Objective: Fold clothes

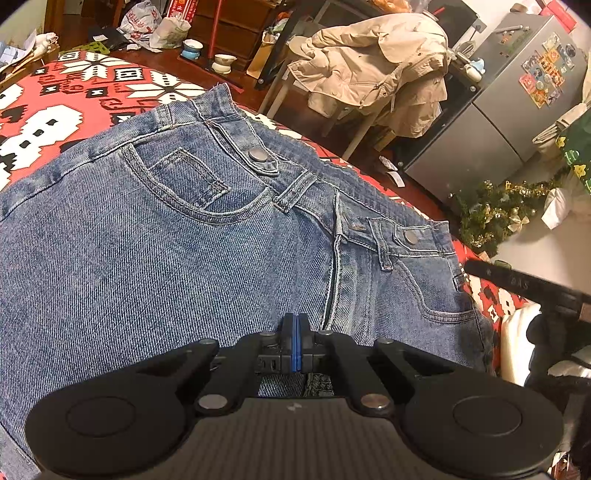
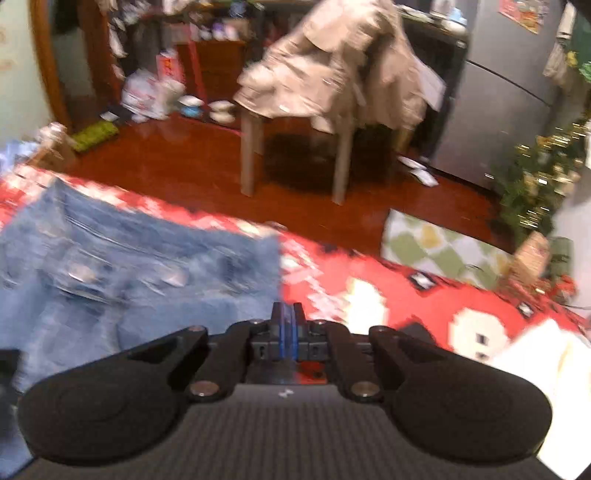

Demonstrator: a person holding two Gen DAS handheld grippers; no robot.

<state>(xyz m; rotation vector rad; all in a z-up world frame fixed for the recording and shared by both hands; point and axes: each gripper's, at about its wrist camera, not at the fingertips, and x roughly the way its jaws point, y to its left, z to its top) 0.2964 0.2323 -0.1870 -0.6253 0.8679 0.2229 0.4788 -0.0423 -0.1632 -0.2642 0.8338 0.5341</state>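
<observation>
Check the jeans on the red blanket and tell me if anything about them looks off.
The blue denim jeans lie front up on the red and white patterned blanket. The fly gapes open, and the waistband is rumpled with one corner sticking up. No tear or stain shows.

A beige coat [image 1: 373, 62] hangs over a chair [image 2: 295, 147] on a glossy reddish wooden floor [image 2: 177, 162]. A grey refrigerator [image 1: 491, 122] covered in stickers stands at right, near tinsel-trimmed greenery [image 1: 495, 210]. Bowls [image 1: 207, 55] and plastic bags [image 1: 147, 22] crowd what appears to be a dark wooden cabinet [image 1: 236, 26].
</observation>
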